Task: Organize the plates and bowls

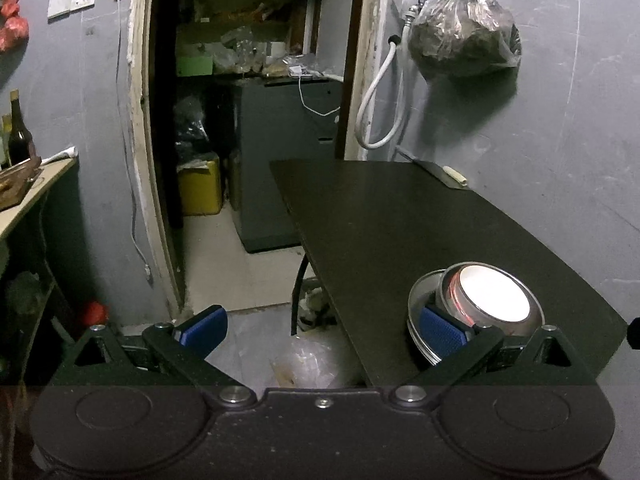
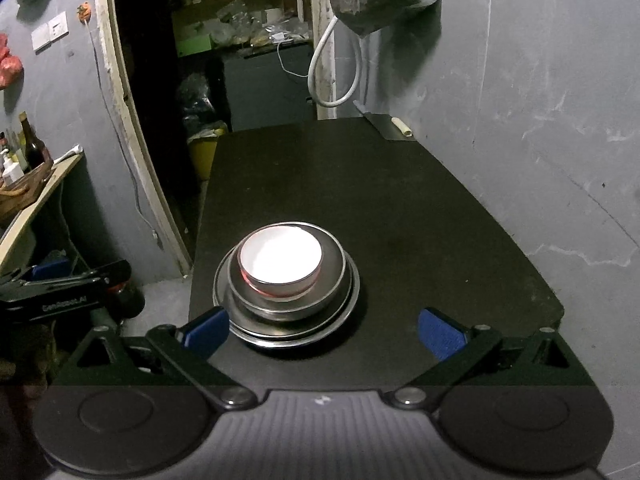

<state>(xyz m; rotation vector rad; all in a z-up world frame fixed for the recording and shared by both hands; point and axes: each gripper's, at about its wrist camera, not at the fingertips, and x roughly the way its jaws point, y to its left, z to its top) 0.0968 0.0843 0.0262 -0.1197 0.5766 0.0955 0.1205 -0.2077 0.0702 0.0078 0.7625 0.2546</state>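
Observation:
A stack stands on the black table (image 2: 400, 200): steel plates (image 2: 344, 320) at the bottom, a steel bowl (image 2: 336, 268) on them, and a white bowl (image 2: 280, 258) with a reddish outside nested on top. My right gripper (image 2: 322, 334) is open and empty, just in front of the stack. In the left wrist view the same stack's white bowl (image 1: 494, 294) and plate rim (image 1: 414, 304) sit at the table's near left corner. My left gripper (image 1: 322, 330) is open and empty, hanging left of the table edge, its right fingertip (image 1: 442, 334) in front of the plates.
A cleaver (image 2: 394, 126) lies at the table's far right corner by the grey wall. A doorway to a cluttered storeroom (image 1: 248, 80) lies beyond. A side shelf with bottles (image 1: 18, 136) is at the left. A plastic bag (image 1: 304, 364) lies on the floor.

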